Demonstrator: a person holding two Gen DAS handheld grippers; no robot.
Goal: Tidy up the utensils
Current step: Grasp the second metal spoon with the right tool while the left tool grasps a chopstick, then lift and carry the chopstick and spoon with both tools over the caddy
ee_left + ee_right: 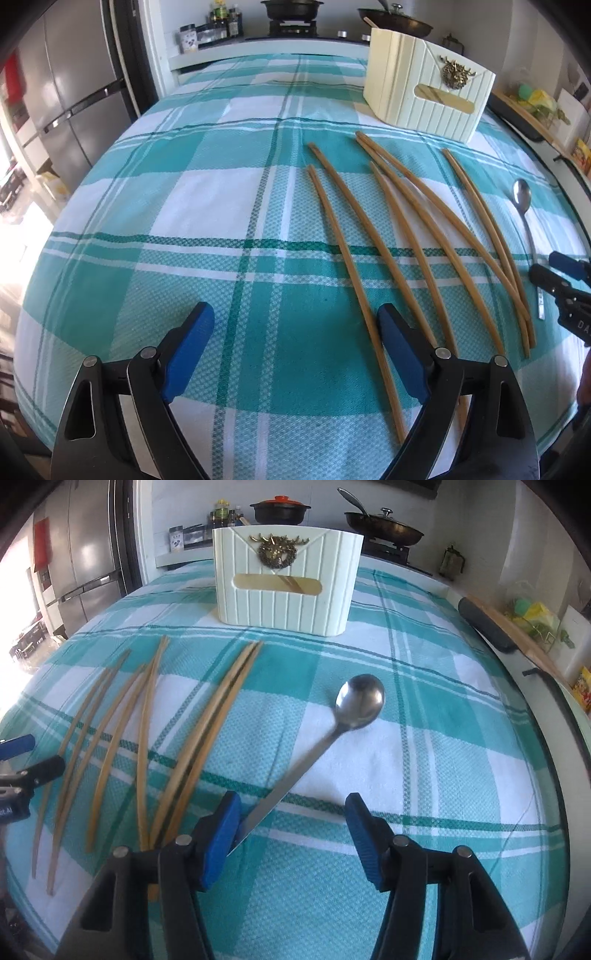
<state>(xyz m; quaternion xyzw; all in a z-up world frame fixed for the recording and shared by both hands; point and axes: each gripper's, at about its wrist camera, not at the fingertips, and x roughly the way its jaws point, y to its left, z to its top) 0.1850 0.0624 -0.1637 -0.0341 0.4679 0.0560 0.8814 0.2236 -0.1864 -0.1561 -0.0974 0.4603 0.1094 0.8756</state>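
Note:
Several wooden chopsticks (384,251) lie spread on the teal checked cloth; they also show in the right wrist view (147,738). A steel spoon (354,705) lies to their right, bowl toward the far side, also seen in the left wrist view (521,199). A cream utensil holder (288,583) stands upright beyond them, also in the left wrist view (428,88). My left gripper (295,332) is open and empty, its right finger by the leftmost chopstick. My right gripper (291,819) is open, its left finger (221,834) touching the spoon's handle end; it shows at the left wrist view's right edge (565,273).
The checked cloth (184,206) covers the whole table. A stove with a pot (280,507) and a pan (384,526) stands behind the table. A fridge (74,92) is at the left. A dark tray and cutting board (495,624) lie at the right edge.

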